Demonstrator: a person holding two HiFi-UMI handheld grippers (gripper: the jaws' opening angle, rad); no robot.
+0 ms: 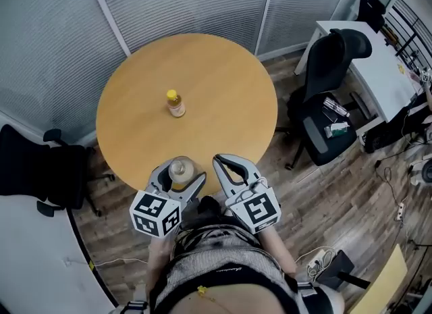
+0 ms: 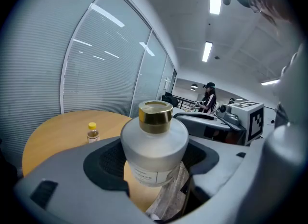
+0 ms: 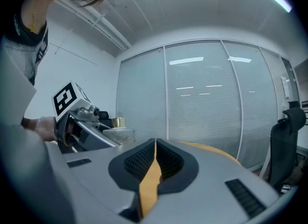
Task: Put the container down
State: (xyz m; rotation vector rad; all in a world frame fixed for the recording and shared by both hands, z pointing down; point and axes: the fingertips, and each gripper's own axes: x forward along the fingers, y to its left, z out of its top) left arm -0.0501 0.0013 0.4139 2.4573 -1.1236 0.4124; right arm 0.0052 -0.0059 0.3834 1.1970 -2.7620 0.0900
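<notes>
Now: my left gripper [image 2: 155, 172] fingers pinch the frosted container [image 2: 154, 143] upright between them, bench [image 1: 202, 76] edge beneath. My right gripper [image 3: 154, 155] fingers are pressed together, empty.

Bright, even light from ceiling strip lamps [image 2: 207, 51] reflects in the glass partition [image 2: 106, 73]; both gripper views bulge fisheye-fashion, with dark vignetted corners.

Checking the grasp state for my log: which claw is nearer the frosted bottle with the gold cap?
Left. The left claw is shut on the frosted bottle, over the near edge of the table. The right claw is shut and empty, beside the bottle on its right, not touching it.
</notes>
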